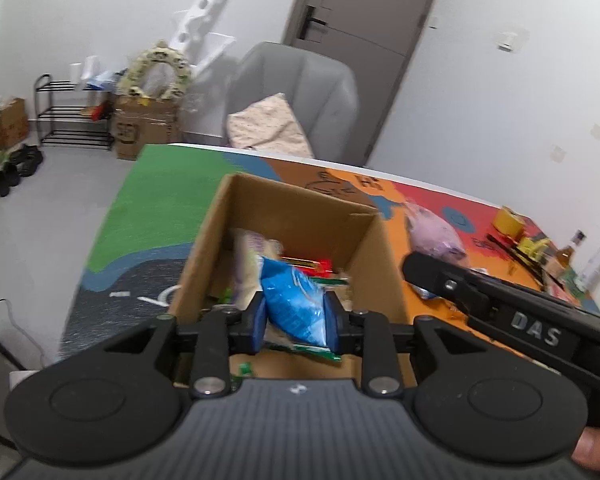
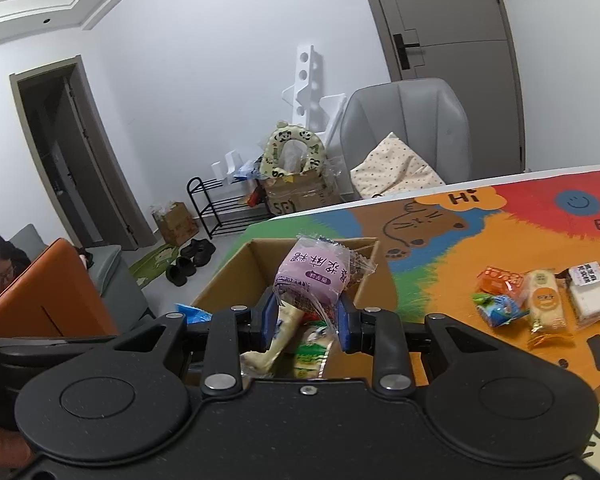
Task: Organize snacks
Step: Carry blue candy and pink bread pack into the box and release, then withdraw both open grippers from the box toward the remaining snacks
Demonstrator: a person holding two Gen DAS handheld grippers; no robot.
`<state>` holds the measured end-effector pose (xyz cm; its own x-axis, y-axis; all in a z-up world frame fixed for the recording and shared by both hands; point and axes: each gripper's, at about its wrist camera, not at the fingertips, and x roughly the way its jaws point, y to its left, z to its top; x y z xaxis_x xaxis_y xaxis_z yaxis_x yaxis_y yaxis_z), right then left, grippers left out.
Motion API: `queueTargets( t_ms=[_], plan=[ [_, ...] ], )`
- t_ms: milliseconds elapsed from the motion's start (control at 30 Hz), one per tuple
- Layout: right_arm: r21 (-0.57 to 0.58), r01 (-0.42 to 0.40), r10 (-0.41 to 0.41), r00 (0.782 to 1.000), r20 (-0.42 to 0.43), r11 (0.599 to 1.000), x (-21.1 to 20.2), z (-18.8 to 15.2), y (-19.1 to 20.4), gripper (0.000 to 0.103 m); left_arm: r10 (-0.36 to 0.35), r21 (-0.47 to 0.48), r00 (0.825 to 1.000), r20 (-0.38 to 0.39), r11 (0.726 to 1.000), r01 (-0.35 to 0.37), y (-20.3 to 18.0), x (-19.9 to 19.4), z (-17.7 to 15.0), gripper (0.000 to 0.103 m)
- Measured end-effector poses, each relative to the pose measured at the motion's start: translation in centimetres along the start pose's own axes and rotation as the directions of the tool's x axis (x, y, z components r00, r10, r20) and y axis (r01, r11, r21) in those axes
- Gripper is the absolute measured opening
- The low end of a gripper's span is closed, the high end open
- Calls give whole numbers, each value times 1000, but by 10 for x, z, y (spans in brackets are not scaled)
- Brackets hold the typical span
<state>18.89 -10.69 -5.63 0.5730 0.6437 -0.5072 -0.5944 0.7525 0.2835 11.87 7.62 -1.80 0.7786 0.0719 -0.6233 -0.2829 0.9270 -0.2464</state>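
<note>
- Left gripper (image 1: 295, 322) — fingers clamped on a crinkled blue plastic snack packet (image 1: 294, 304), held directly above the open top of the brown cardboard box (image 1: 204, 240); packet's long axis roughly upright, lower end hanging toward the box floor.
- Right gripper (image 2: 306, 322) — fingers closed on a purple-labelled clear-wrapped snack pack (image 2: 314, 276), poised over the near edge of the same box, pack standing up and tilted slightly right of the fingers.
- Inside the box: a red-and-green wrapper (image 1: 312, 266) and pale packets already lying on the bottom.
- Deciding relation: box opening straight below and just ahead of both loads; left gripper nearer the middle of the opening, right gripper seen from the left wrist view reaching in from the right side, its pack near the right wall.
- Probable next step, judged only: release downward, left first.
- Still loose on the colourful cartoon-printed desk (image 2: 440, 248): a small cluster of wrapped snacks (image 2: 540, 300), well apart to the right of the box.
</note>
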Motion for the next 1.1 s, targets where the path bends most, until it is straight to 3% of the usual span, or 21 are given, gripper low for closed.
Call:
queueTargets(
  t_ms=[100,300,400,567,633,1100],
  plan=[
    [-11,-11,11,1000,-13,1000,1,-2,8,28,26,-21,1000,5,999,-26,8,-3,0,33],
    [-26,-50,48,998,-45,998,4,-3,20,29,42,-41,998,38,998,-41,18,-18,4,51],
    [-22,-79,78,995,-64,997,4,-2,23,39,58,-47,997,47,997,-56,19,-22,6,56],
    [-25,-58,56,997,-60,998,-4,-1,20,41,70,-61,995,64,996,-66,22,-26,7,79],
    [-21,-41,40,998,-48,999,-9,-1,15,41,75,-55,995,71,996,-71,21,-27,8,83],
    [30,98,-98,995,8,995,-50,0,-43,56,25,-11,998,63,1000,-24,-17,-17,4,87]
  ],
)
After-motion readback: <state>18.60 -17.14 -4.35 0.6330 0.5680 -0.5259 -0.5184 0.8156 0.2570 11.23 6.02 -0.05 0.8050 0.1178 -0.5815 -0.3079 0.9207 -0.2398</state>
